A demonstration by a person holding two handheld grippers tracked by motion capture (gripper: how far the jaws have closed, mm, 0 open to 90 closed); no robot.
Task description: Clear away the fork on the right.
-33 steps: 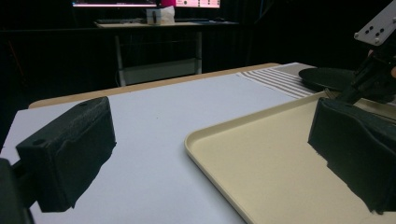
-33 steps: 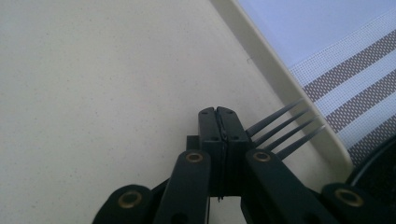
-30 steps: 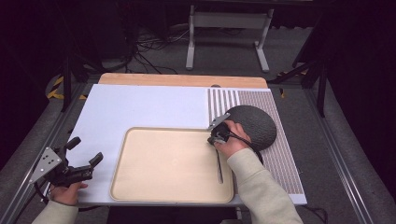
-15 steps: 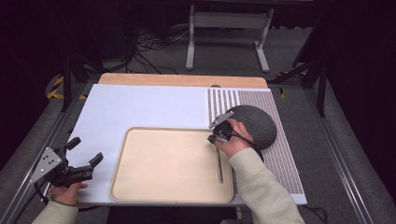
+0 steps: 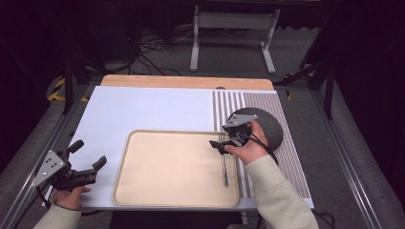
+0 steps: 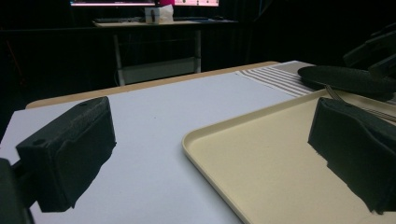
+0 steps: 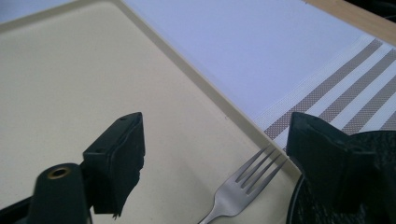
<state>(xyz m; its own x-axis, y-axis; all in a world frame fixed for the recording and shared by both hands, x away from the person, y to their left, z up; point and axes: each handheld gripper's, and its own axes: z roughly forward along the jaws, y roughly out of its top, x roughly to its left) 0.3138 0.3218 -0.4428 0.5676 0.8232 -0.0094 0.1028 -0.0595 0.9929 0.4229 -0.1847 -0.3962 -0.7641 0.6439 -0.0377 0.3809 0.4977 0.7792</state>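
Dark floor and cables ring your table (image 5: 143,81), whose wooden far edge shows beyond a white mat (image 5: 153,112) with a striped right section.

Your right gripper (image 5: 224,141) hangs over the right end of the beige tray (image 5: 143,191), jaws spread wide with nothing between them. In the right gripper view the fork (image 7: 243,179) lies on the tray between and beyond those jaws, its tines pointing at the tray's rim and close to touching it. Just past that rim the white mat gives way to the stripes (image 7: 336,93). A dark round plate (image 7: 373,205) sits partly behind the right-hand jaw in that view. From the high view you see what that close view cuts off: the fork's (image 5: 223,164) whole handle runs back toward you along the tray's right side, and the plate (image 5: 270,126) rests on the stripes just beside the tray's right edge, behind your hand.

Your left gripper (image 5: 88,167) sits well apart at the near left corner of the table, off the tray, jaws wide and empty. Its own view looks low across the mat (image 6: 154,126) to the tray's rounded corner (image 6: 196,140) and the plate's thin profile (image 6: 345,79). Most of the tray's floor and the mat's left and far parts lie open.
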